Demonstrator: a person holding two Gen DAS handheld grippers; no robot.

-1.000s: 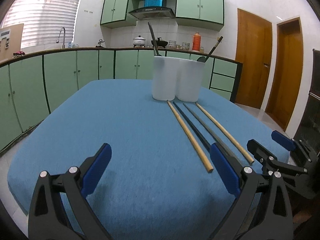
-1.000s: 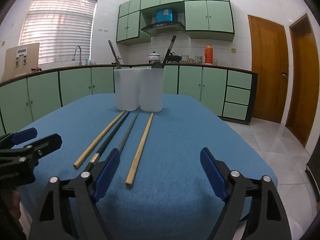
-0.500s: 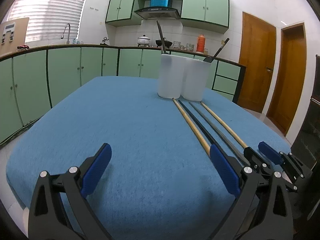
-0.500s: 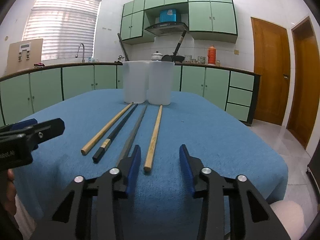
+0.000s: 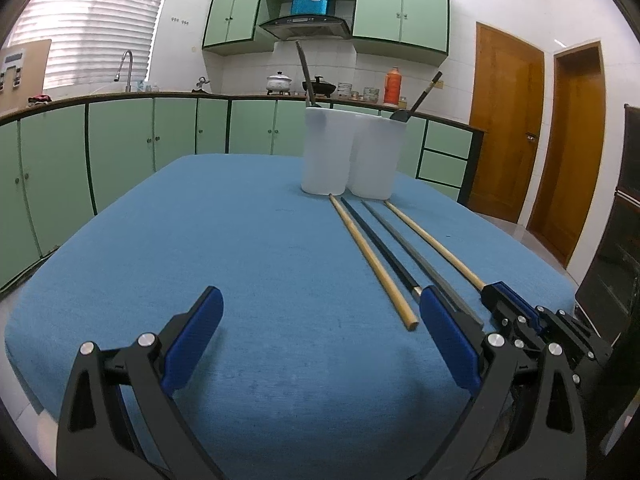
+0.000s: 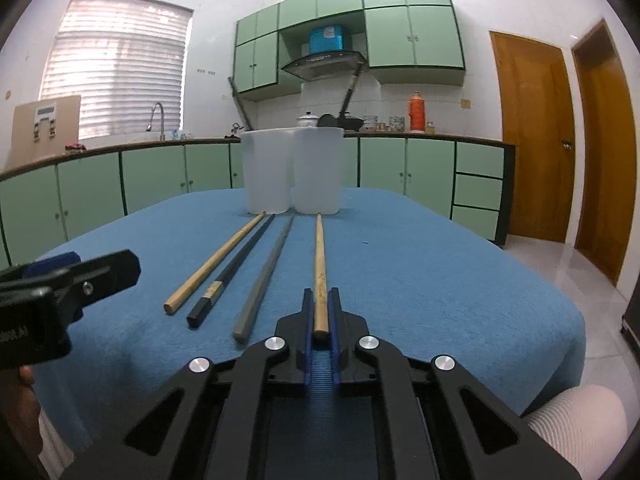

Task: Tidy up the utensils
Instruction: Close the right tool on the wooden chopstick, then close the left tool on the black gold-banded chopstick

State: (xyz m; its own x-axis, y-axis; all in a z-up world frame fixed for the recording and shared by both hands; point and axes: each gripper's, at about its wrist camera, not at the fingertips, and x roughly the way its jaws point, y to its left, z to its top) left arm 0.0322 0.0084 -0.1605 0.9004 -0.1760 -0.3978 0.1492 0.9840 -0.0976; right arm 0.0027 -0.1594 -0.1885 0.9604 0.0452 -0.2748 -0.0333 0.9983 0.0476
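Observation:
Several chopsticks lie side by side on the blue table: a wooden one [image 6: 218, 256], a black one [image 6: 236, 268], a grey one [image 6: 266, 274] and a second wooden one [image 6: 319, 264]. My right gripper [image 6: 319, 312] is shut on the near end of that rightmost wooden chopstick, which rests on the cloth; it also shows in the left wrist view [image 5: 508, 306]. My left gripper [image 5: 320, 328] is open and empty above the table's near edge, left of the chopsticks [image 5: 376, 260]. Two white holders [image 6: 292, 170] stand at the far end, each with a dark utensil inside.
The blue cloth table [image 5: 200, 240] drops off at its front and right edges. Green kitchen cabinets [image 5: 120, 140] run behind it. Two wooden doors [image 6: 532, 136] are to the right. The left gripper's body [image 6: 60, 292] sits at the left of the right wrist view.
My right gripper moved forward and closed around the near end of the rightmost wooden chopstick. My left gripper stayed open and shifted only slightly.

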